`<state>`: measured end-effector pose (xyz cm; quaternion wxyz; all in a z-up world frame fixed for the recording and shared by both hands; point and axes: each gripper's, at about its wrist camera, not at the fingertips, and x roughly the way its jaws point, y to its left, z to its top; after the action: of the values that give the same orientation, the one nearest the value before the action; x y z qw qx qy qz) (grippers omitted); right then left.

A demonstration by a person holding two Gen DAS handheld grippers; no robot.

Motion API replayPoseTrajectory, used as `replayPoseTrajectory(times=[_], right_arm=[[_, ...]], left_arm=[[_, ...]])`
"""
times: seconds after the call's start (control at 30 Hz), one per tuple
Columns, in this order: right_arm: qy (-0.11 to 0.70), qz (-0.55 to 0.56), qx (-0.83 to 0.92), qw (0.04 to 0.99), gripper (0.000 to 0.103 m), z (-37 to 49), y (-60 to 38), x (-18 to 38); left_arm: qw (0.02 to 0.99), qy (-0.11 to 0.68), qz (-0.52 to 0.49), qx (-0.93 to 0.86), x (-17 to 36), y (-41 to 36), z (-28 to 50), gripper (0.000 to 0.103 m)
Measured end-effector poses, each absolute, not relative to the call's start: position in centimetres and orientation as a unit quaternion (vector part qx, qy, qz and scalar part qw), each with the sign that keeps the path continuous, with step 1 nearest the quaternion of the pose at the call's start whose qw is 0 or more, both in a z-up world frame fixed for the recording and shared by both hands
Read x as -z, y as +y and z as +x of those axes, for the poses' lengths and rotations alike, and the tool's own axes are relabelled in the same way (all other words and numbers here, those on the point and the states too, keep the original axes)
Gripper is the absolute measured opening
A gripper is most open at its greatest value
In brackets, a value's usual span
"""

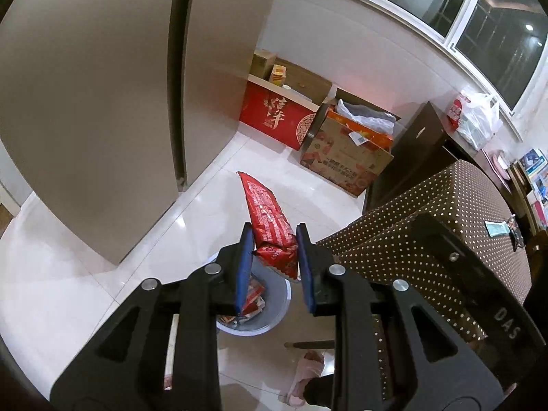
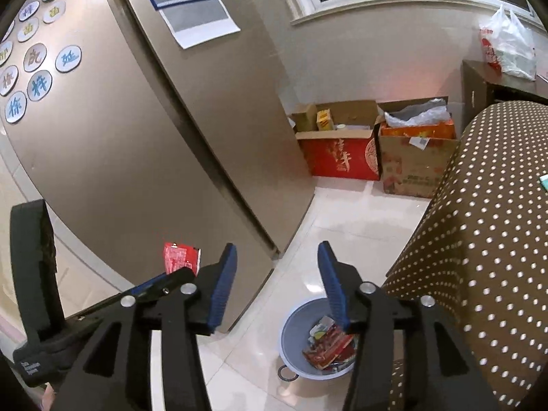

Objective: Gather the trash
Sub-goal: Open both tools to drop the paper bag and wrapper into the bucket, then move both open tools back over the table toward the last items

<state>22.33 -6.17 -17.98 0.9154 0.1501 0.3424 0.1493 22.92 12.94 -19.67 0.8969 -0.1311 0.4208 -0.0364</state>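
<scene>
Red snack wrapper (image 1: 272,229) clamped in left gripper (image 1: 274,239) above grey bin (image 2: 294,328) w/ wrappers inside. Right gripper (image 2: 277,257) spread, empty, over bin. Fridge (image 2: 154,137) left, polka-dot table (image 2: 489,239) right, cardboard boxes (image 2: 376,147) beyond.

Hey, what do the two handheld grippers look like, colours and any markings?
Both are matte black plastic with cut-out arms, round silver pivot bolts and ribbed blue finger pads. The left gripper and right gripper look alike. The right gripper's body, seen from the left camera, bears white letters "DAS". No cables or sleeves are in view.
</scene>
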Motion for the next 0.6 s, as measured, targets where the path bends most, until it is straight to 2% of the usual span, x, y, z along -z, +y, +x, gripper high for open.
replayPoseTrajectory(times=[0.17, 0.2, 0.23, 0.27, 0.6], right_arm=[[0.326, 0.160, -0.145, 0.920, 0.051, 21.8, -7.1, 16.9], [0.321, 0.162, -0.144, 0.922, 0.051, 21.6, -7.4, 16.5], [0.318, 0.163, -0.143, 0.923, 0.052, 21.5, -7.6, 16.3], [0.316, 0.163, -0.143, 0.924, 0.052, 21.4, -7.8, 16.1], [0.304, 0.176, -0.131, 0.927, 0.052, 20.5, -10.1, 14.7]], left_arm=[[0.897, 0.420, -0.130, 0.039, 19.1, 12.3, 23.7, 0.027], [0.895, 0.423, -0.133, 0.035, 19.0, 12.3, 24.0, 0.037], [0.893, 0.428, -0.136, 0.032, 19.0, 12.1, 24.2, 0.068], [0.894, 0.426, -0.138, 0.026, 18.8, 12.1, 24.3, 0.076], [0.903, 0.409, -0.132, 0.032, 16.9, 10.3, 22.8, 0.077]])
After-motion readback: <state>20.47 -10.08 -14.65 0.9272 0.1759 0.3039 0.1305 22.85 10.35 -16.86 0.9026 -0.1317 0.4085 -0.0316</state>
